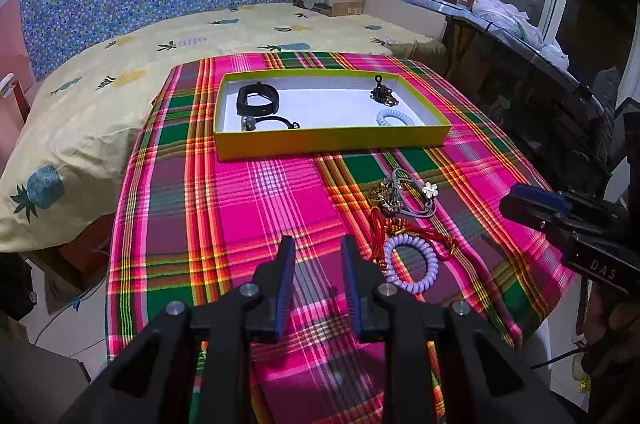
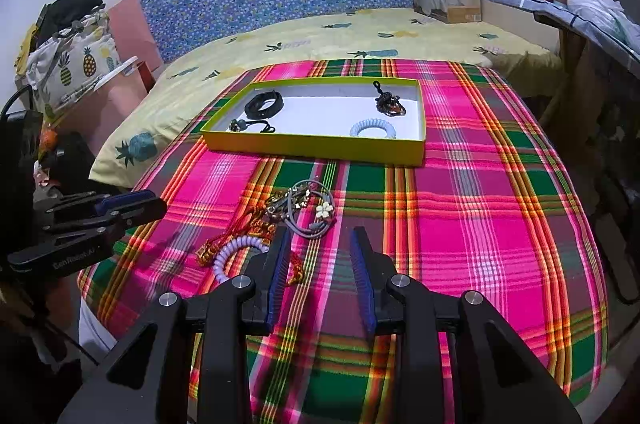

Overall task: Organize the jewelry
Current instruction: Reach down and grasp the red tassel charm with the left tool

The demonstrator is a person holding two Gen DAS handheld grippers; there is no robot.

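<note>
Tools (image 1: 318,244) (image 2: 322,238) gape over cloth (image 1: 248,216), short of tray (image 1: 332,140).

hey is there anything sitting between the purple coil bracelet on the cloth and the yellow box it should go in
Yes. The tangled pile of jewelry lies on the plaid cloth between the purple coil bracelet and the yellow box. The box's low front wall also faces it. Lifting the bracelet over both would likely clear them.
</note>
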